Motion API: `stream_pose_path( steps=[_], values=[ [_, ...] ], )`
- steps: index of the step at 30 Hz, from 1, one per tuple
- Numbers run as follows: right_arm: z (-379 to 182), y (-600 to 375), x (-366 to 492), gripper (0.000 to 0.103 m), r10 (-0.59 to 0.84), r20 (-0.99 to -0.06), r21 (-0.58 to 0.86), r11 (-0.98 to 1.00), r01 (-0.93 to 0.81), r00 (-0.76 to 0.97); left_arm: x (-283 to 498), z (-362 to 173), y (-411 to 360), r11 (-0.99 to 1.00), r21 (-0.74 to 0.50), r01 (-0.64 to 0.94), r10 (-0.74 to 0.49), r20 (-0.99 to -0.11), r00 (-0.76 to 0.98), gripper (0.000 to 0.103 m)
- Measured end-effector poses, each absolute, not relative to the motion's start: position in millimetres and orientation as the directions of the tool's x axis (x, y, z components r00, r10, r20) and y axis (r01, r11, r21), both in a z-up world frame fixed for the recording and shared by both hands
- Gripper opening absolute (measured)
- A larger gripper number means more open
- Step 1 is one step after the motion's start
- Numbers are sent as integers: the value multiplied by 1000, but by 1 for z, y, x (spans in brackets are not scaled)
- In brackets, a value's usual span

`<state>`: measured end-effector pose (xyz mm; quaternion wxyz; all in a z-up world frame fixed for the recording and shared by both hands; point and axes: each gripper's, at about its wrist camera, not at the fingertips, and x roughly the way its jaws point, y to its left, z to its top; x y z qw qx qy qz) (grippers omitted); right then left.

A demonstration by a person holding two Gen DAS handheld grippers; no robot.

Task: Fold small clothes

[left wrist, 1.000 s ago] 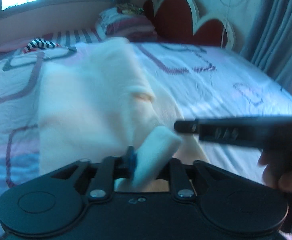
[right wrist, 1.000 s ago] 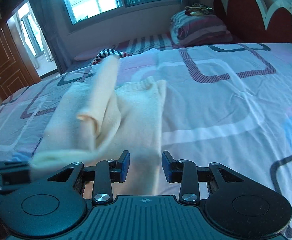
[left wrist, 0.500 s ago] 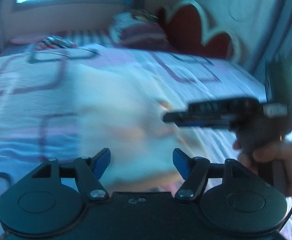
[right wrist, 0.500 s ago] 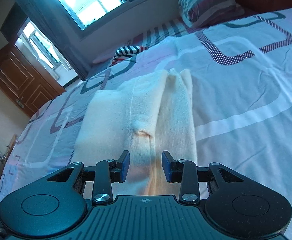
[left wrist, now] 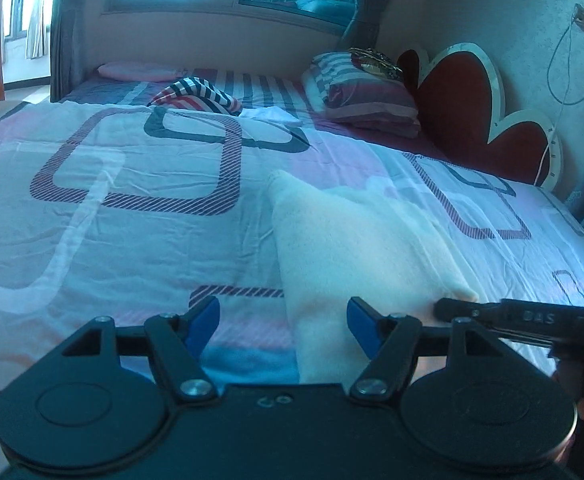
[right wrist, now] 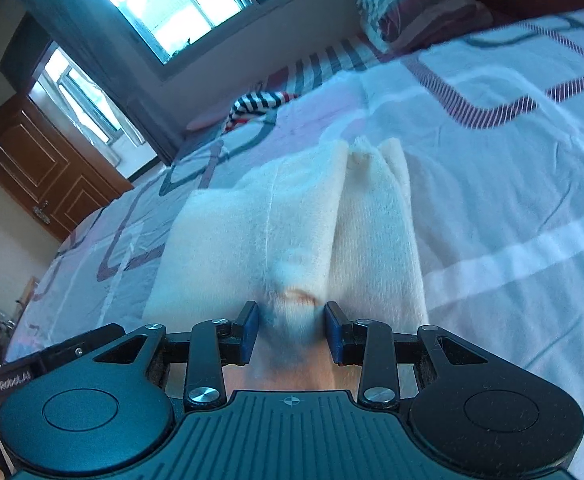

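A cream knitted garment (left wrist: 356,256) lies folded lengthwise on the bed; it also shows in the right wrist view (right wrist: 292,216) with one flap laid over the other. My left gripper (left wrist: 282,322) is open and empty, over the garment's near left edge. My right gripper (right wrist: 292,330) is open, its jaws on either side of the garment's near end, not closed on it. The right gripper's finger (left wrist: 508,316) shows at the right edge of the left wrist view, low over the garment's near right corner.
The patterned bedspread (left wrist: 132,216) covers the bed. A striped cloth (left wrist: 196,94), a pink pillow (left wrist: 136,71) and a stack of folded bedding (left wrist: 366,94) lie at the far end by the red headboard (left wrist: 476,108). A wooden door (right wrist: 40,164) stands at the left.
My left gripper let go of the garment's flap, which now lies flat over the rest. It opened and swung left. My right gripper moved closer to the garment's near end.
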<state>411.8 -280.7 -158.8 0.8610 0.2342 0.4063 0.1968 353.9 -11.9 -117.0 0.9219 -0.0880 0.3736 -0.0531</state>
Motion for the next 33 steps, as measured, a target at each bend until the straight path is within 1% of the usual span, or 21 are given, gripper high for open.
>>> stream_pose_path(
  steps=[3,10,16,20,22,24,26,29,33],
  values=[
    [-158,-287,415,35,535,-596,586,799,-131,598,363,-125,-15,977,-212,31,-172,-692,701,68],
    [-164,-276,431,35,548,-608,606,788,-111,574,375,-148,-29,975,-217,50,-197,-736,648,70],
    [-160,-272,433,35,528,-617,569,812,-133,583,374,-148,-30,975,-217,57,-201,-735,647,71],
    [-166,-272,439,36,536,-610,599,794,-103,583,373,-148,-29,975,-213,58,-199,-736,648,72],
    [-164,-268,440,35,533,-615,585,803,-118,582,373,-147,-29,976,-212,56,-197,-736,648,73],
    [-163,-267,439,18,534,-612,586,801,-119,584,373,-147,-30,976,-213,54,-197,-736,648,73],
    [-159,-266,437,17,534,-605,578,805,-135,590,373,-146,-30,976,-210,54,-194,-736,649,72],
    [-147,-261,431,16,516,-589,525,829,-191,621,373,-143,-30,976,-212,57,-197,-729,656,72],
    [-132,-264,428,16,506,-573,481,845,-236,644,372,-137,-33,969,-237,66,-220,-718,661,72]
  ],
)
